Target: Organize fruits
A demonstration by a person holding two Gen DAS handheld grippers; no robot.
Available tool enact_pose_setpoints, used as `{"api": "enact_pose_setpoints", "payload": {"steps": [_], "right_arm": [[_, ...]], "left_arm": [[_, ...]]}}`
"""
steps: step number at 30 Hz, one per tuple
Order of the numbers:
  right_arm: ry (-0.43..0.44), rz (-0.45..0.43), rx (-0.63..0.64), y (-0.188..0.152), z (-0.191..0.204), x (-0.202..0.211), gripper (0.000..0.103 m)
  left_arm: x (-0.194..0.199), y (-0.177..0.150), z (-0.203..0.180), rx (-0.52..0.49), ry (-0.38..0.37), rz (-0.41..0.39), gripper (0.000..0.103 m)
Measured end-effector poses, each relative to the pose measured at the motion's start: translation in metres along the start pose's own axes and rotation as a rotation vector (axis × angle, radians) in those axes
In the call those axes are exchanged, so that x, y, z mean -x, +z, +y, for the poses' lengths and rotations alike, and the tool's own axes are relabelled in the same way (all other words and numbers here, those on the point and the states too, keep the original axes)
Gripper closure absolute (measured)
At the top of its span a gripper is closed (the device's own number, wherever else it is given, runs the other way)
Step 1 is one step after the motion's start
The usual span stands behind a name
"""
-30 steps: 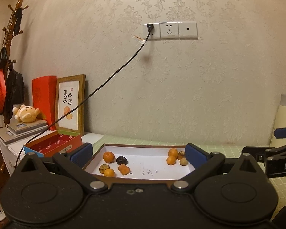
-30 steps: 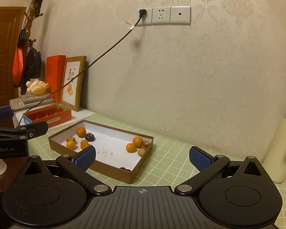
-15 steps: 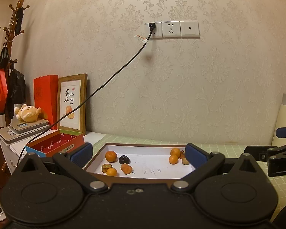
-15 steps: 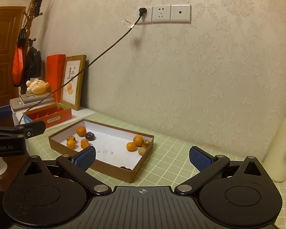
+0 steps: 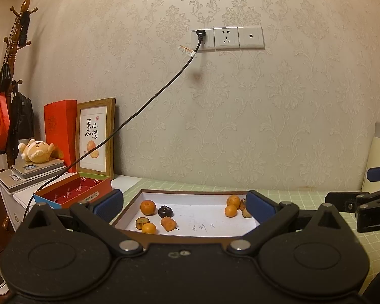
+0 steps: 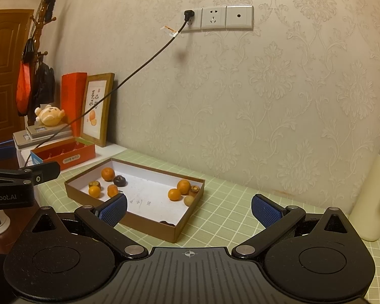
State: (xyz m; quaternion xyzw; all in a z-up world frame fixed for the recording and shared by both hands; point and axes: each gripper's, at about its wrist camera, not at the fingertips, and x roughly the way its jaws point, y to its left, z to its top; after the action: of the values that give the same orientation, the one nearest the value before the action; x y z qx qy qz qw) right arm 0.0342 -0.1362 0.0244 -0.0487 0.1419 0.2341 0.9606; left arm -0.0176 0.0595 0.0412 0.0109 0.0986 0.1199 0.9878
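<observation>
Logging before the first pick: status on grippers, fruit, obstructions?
Left gripper open, empty. Right gripper open, empty. Fruits loose in brown box, two clusters, orange far left. Nothing blocking box.

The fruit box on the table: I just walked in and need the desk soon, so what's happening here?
A person holds a two-finger tool in each hand, sorting fruit. Both the left claw and right claw are open and empty, short of the shallow brown box. Inside, small oranges and a dark fruit sit in two loose clusters. Nothing is picked up.
</observation>
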Motion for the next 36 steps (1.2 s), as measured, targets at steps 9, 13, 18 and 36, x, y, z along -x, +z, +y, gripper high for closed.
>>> {"api": "enact_pose_setpoints", "payload": {"steps": [9, 13, 18, 36], "right_arm": [[-0.003, 0.001, -0.007, -0.0007, 0.0027, 0.0016, 0.000], [-0.002, 0.001, -0.006, -0.0006, 0.0024, 0.0014, 0.000], [-0.002, 0.002, -0.007, -0.0007, 0.0025, 0.0012, 0.000], [-0.001, 0.001, -0.010, -0.0018, 0.0024, 0.0012, 0.000]], "left_arm": [[-0.0012, -0.0011, 0.0015, 0.008, -0.001, 0.002, 0.006], [-0.0013, -0.0010, 0.0009, 0.006, 0.000, 0.002, 0.006], [-0.0013, -0.0007, 0.0019, 0.007, -0.003, 0.003, 0.006], [-0.0007, -0.0004, 0.0030, 0.002, -0.001, -0.001, 0.006]]}}
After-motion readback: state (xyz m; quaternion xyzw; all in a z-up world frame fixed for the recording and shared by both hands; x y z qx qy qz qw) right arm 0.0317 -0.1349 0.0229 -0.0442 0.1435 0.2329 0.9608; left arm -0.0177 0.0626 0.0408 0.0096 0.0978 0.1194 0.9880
